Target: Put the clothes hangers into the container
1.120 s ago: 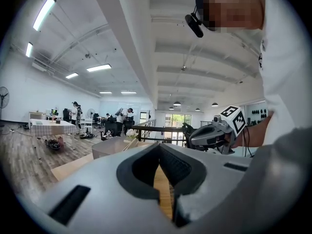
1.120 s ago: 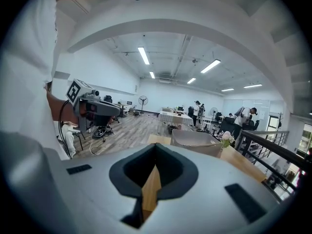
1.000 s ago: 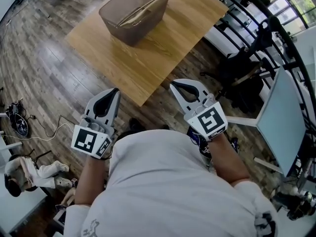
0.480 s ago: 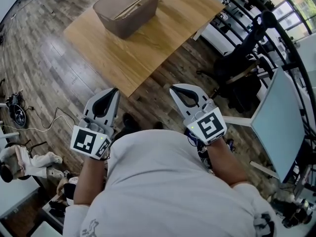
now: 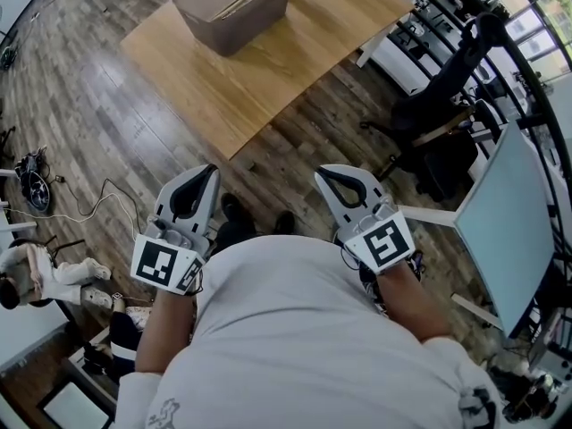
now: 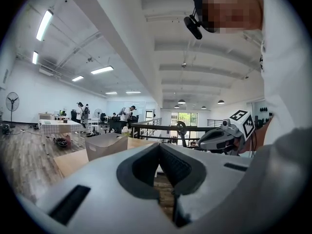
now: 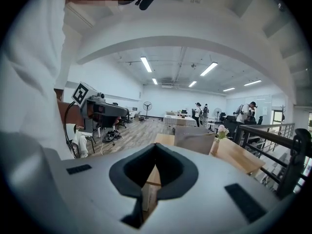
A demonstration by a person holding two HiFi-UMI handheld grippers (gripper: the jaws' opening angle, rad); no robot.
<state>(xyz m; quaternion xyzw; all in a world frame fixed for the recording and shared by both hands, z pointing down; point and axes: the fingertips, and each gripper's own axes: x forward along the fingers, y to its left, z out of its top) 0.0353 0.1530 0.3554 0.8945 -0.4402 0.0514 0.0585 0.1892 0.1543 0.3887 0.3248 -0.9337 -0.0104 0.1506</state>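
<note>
The grey-brown container [image 5: 234, 5] stands on the far part of the wooden table [image 5: 295, 61], with a pale wooden hanger [image 5: 231, 9] lying inside it. Both grippers are held close to the person's chest, well short of the table and over the wood floor. My left gripper [image 5: 206, 170] is shut with nothing in it, and its tips meet in the left gripper view [image 6: 158, 147]. My right gripper [image 5: 323, 173] is shut and empty too [image 7: 156, 147]. The container shows small and distant past each pair of jaws [image 6: 106, 144] [image 7: 195, 141].
A black office chair [image 5: 447, 114] and a pale desk panel [image 5: 496, 231] stand to the right. Cables and gear [image 5: 31, 190] lie on the floor at the left. A small flower vase [image 7: 222, 133] sits on the table, and people stand far off in the room.
The table and container have slid toward the top of the head view, farther from both grippers. The grippers stay shut and empty in front of the body.
</note>
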